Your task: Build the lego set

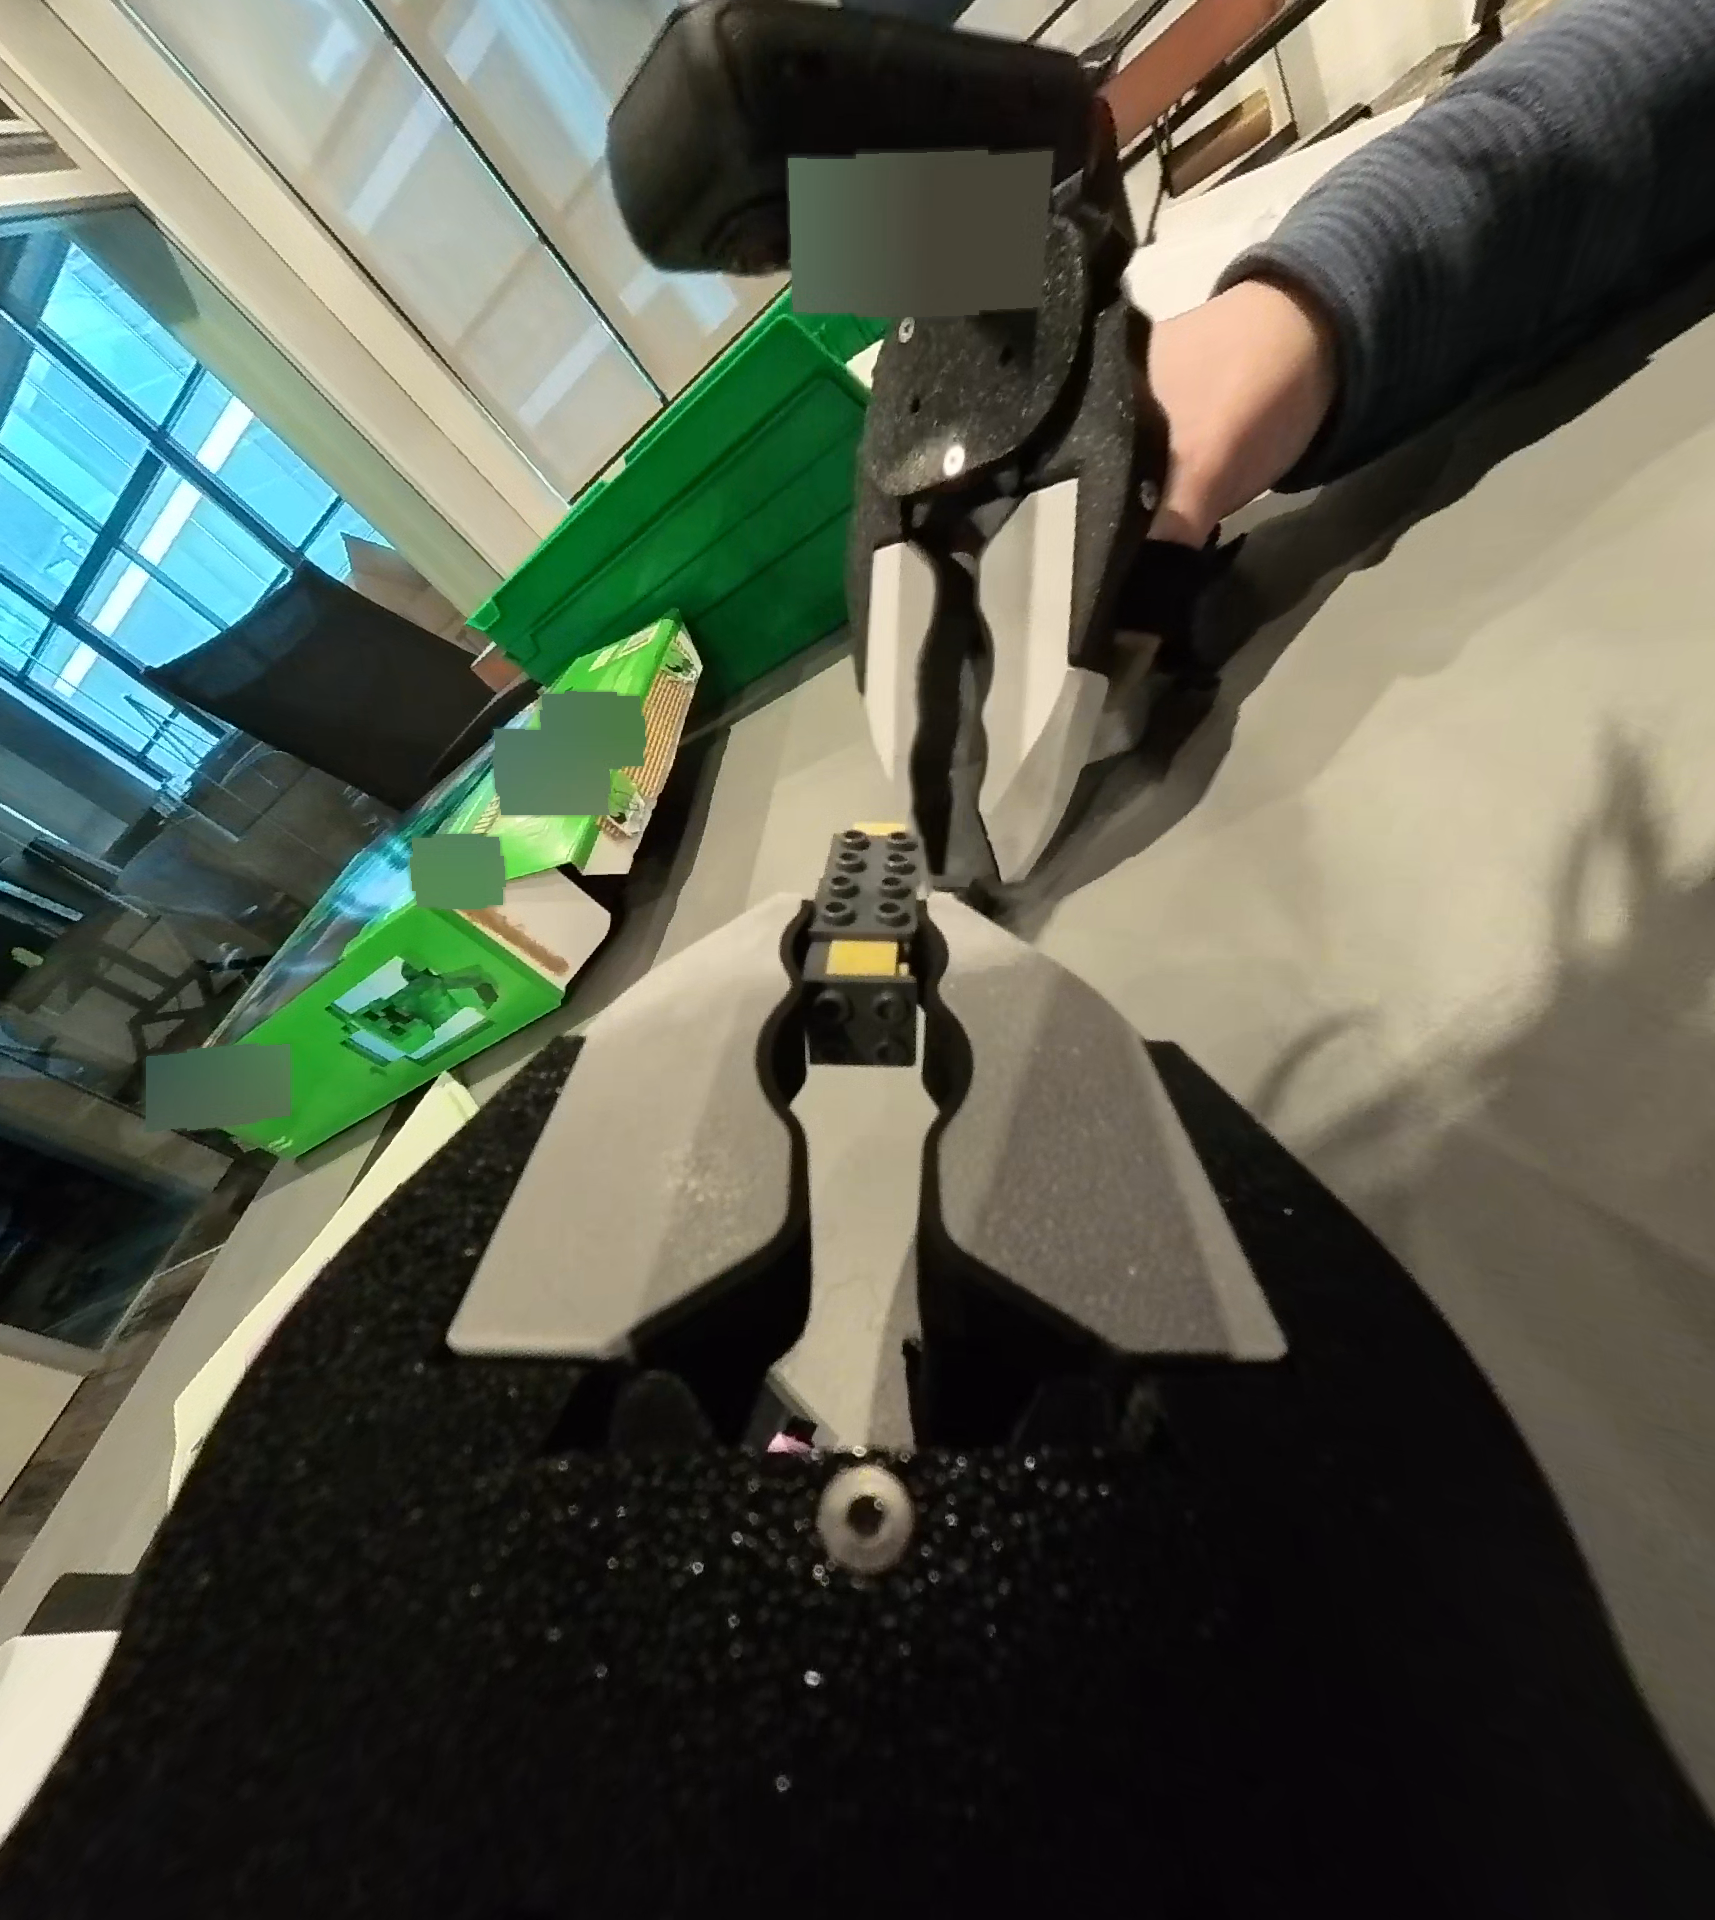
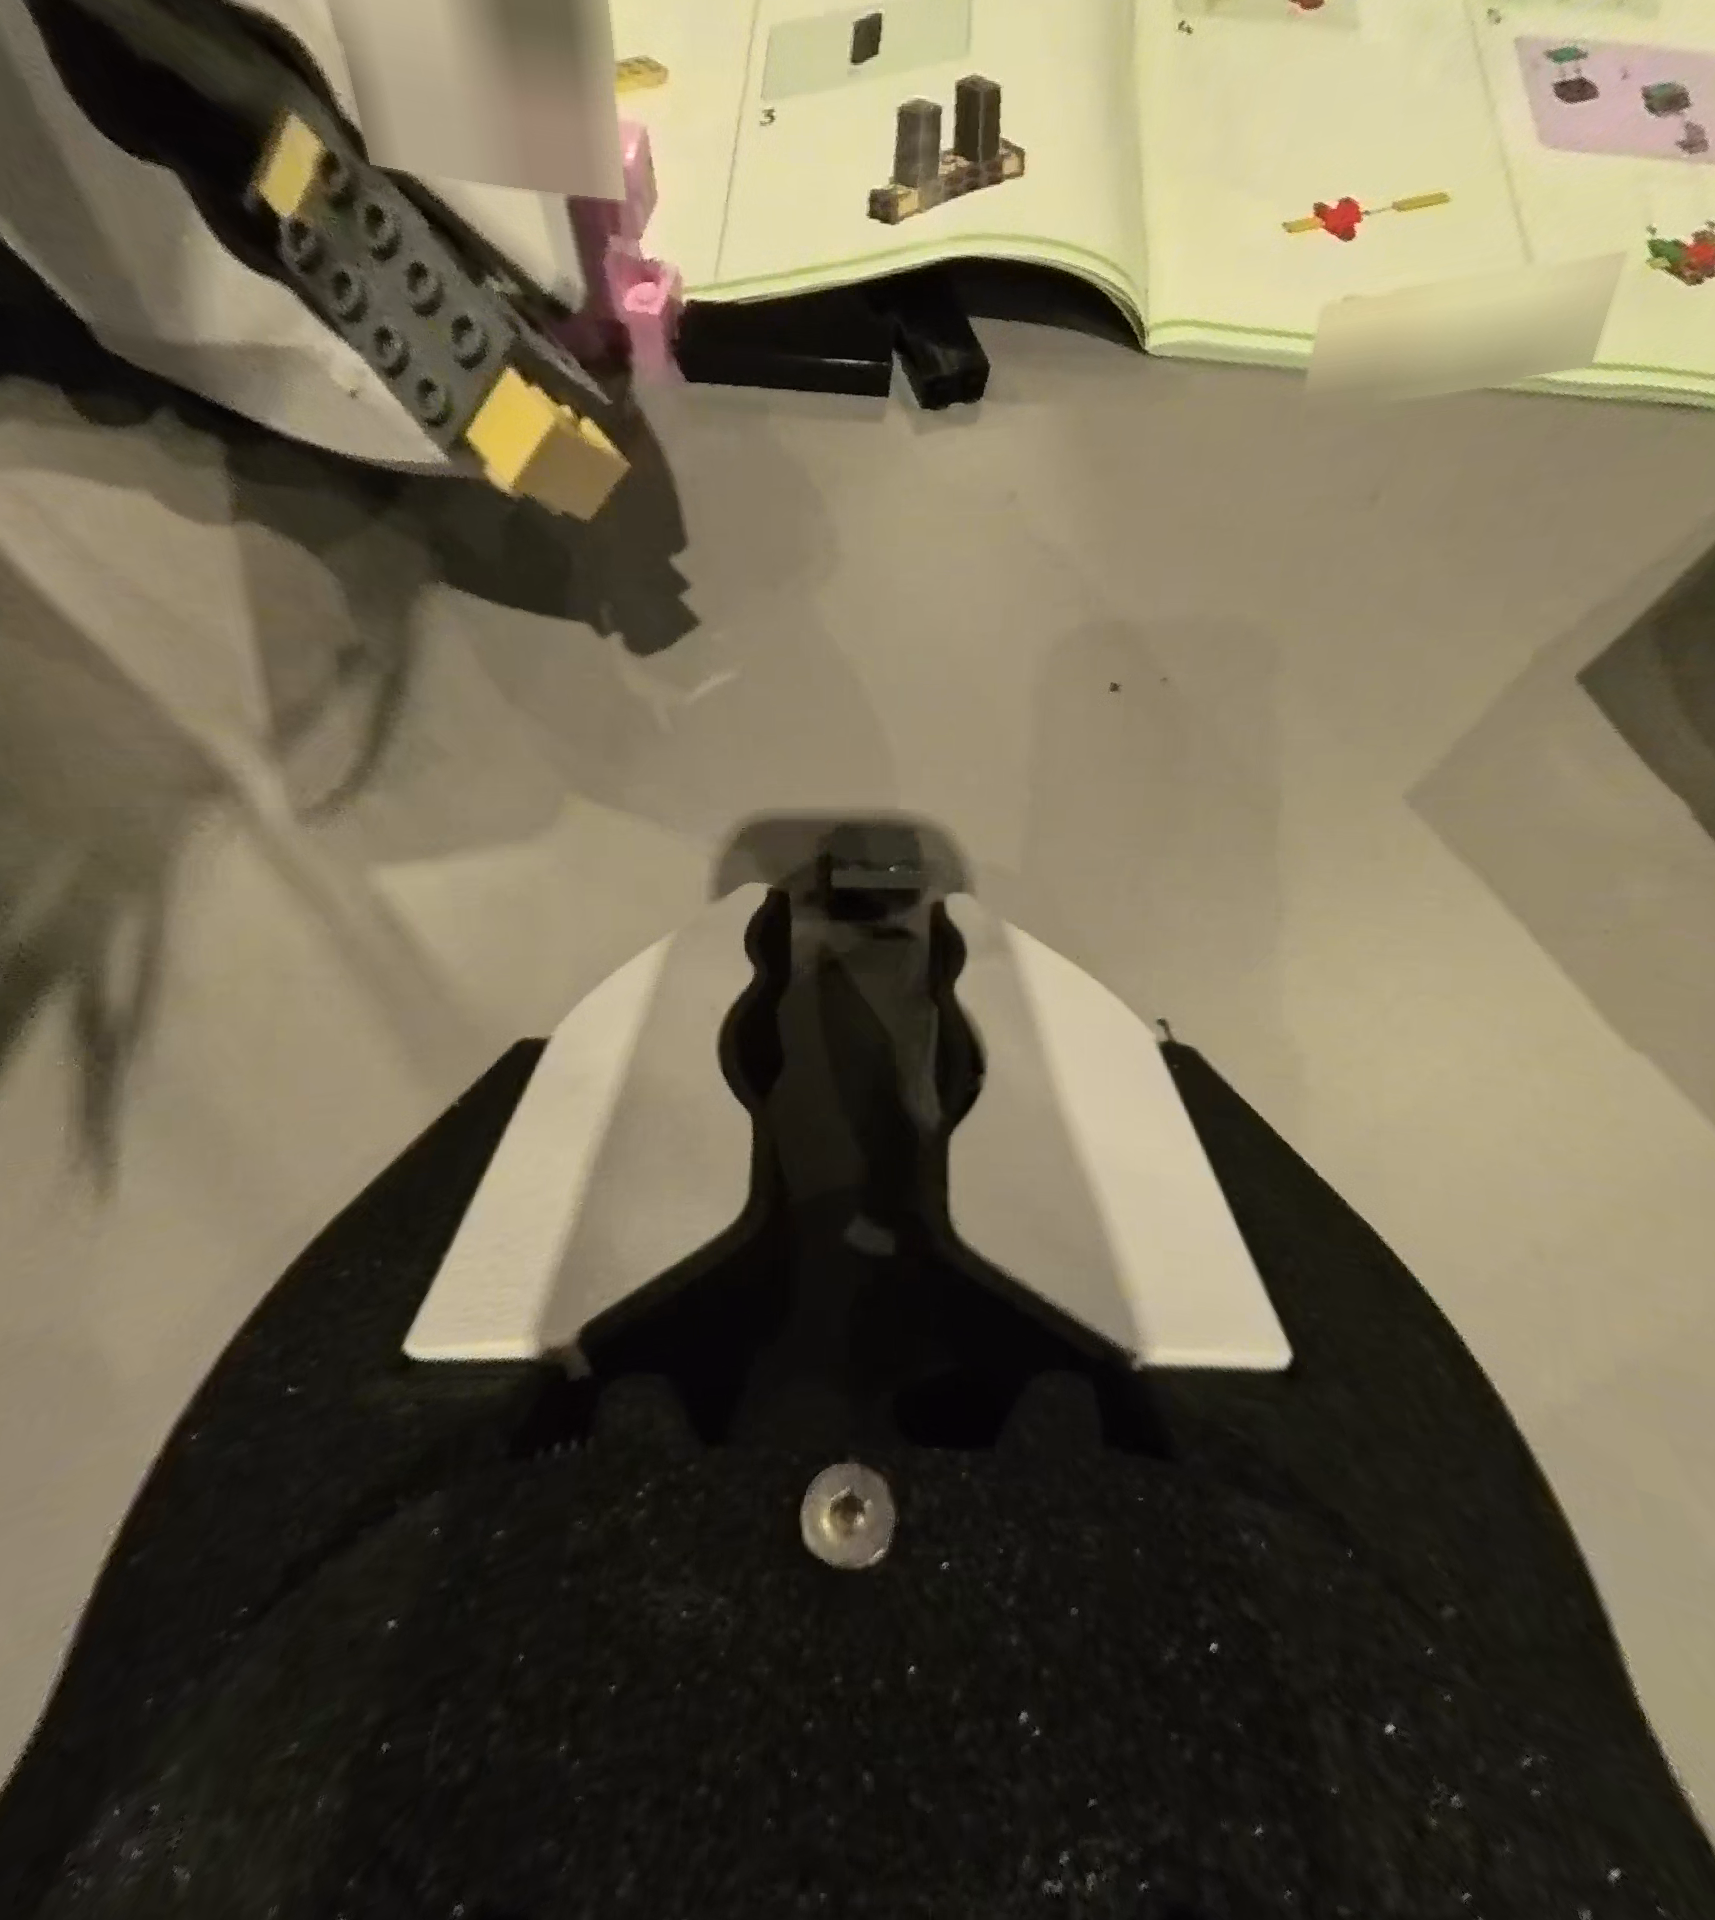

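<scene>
My left gripper (image 1: 863,935) is shut on a black studded lego assembly (image 1: 868,883) with yellow tiles at both ends, held above the grey table (image 1: 1455,935). The assembly also shows in the right wrist view (image 2: 406,301), at the upper left, between the left gripper's white fingers (image 2: 209,343). My right gripper (image 2: 845,883) is shut on a small black lego piece (image 2: 868,868) above the table. In the left wrist view the right gripper (image 1: 957,852) points down, its tips just beyond the far end of the assembly, with a person's hand (image 1: 1237,416) behind it.
An open instruction booklet (image 2: 1248,156) lies at the far side of the table. Black bricks (image 2: 832,353) and a pink piece (image 2: 647,301) lie at its edge. A green lego box (image 1: 396,997) and a green bin (image 1: 707,540) stand to the left. My hands' fingertips stand some 9 cm from each other.
</scene>
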Motion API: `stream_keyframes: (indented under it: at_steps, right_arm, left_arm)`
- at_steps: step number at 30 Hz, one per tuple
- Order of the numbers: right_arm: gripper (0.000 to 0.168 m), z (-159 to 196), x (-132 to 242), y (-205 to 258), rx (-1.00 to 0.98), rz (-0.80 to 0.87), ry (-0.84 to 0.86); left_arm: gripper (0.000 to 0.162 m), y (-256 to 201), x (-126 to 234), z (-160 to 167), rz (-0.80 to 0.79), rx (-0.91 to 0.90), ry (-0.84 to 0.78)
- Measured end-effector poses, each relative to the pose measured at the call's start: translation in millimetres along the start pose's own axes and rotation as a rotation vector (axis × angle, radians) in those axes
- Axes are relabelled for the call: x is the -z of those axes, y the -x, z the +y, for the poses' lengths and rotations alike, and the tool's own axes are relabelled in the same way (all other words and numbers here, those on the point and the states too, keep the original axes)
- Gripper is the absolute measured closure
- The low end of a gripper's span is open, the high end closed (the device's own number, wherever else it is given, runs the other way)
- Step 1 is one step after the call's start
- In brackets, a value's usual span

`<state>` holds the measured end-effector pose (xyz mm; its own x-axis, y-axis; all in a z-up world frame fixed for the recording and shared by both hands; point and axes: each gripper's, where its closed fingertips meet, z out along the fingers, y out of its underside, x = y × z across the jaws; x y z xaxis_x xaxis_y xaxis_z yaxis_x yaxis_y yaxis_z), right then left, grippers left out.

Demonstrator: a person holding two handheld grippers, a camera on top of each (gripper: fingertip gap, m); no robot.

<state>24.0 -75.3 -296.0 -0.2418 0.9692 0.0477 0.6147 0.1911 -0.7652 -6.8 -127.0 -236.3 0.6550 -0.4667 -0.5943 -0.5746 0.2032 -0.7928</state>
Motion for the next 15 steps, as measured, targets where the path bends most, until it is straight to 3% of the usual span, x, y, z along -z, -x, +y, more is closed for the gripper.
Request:
stream_keyframes:
  at_steps: [3,8,15]
  right_arm:
    - [0.137,0.2,-2.0,-1.0,-0.027,-0.02,0.009]
    - [0.15,-2.1,-3.3,1.6,0.007,-0.027,0.001]
    - [0.148,-2.7,-5.5,3.0,-0.002,-0.047,0.008]
  left_arm:
    - [0.145,-0.4,-0.1,0.1,0.002,-0.002,0.001]
    - [0.145,-1.4,-0.6,0.5,0.006,-0.007,0.004]
    - [0.145,-2.3,-1.0,1.2,0.011,-0.011,0.008]
